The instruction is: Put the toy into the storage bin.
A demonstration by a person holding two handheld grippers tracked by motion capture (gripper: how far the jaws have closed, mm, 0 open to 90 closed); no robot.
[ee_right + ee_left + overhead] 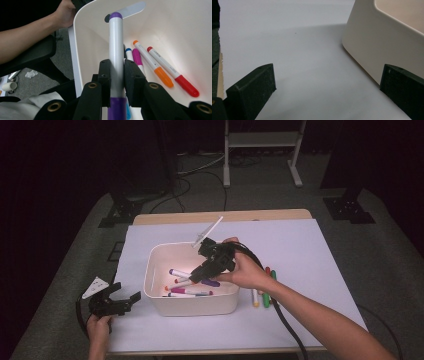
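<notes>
The right gripper (197, 272) hangs over the white plastic bin (155, 290), tilted down into it, and its two black jaws are clamped on a purple-capped marker (116, 50). In the right gripper view that marker runs straight up between the jaws, its white barrel pinched at mid-length, the purple cap below the jaws and a small purple end pointing toward the bin's far wall. In the high view the marker (210, 282) pokes out beside the right hand (245, 270), above the bin's inside.

Other markers lie loose on the bin's floor: an orange marker (152, 63) and a red marker (172, 72) side by side, with a magenta marker (137, 57) and a blue-tipped marker (128, 53) just beside the held one. Outside the bin, on the white paper sheet (310, 245) that covers the table, a few more markers (265, 292) lie near the person's right wrist, green, red and yellow among them.

The left gripper (117, 302) rests low on the paper at the bin's left, well apart from the right one. Its jaws stand wide with nothing between them; in the left gripper view the bin's outer wall (377, 47) sits close to one jaw, and I cannot tell whether they touch.
</notes>
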